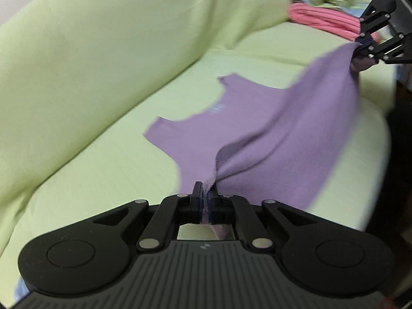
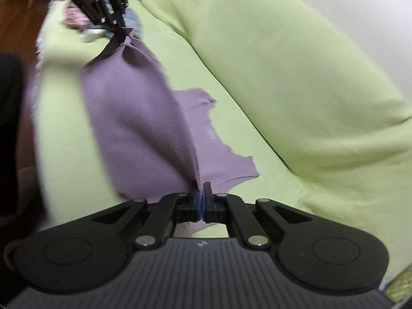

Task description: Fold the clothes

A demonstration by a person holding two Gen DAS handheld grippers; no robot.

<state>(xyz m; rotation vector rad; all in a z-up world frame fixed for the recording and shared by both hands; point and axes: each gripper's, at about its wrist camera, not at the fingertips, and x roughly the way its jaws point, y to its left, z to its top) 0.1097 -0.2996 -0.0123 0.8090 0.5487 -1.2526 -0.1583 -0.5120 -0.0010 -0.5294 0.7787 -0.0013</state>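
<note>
Green sofa (image 1: pixel 103 175) under purple top (image 1: pixel 270 134), neckline toward backrest, hem pinched between left tool (image 1: pixel 206 193) and right tool (image 2: pixel 201 193).

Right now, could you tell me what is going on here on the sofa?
A person is folding a purple top on a green sofa with two handheld grippers. The left gripper and the right gripper are each shut on one end of the same edge, lifting it off the seat. The neckline end lies flat on the cushion. A pink garment sits farther along the sofa.
</note>
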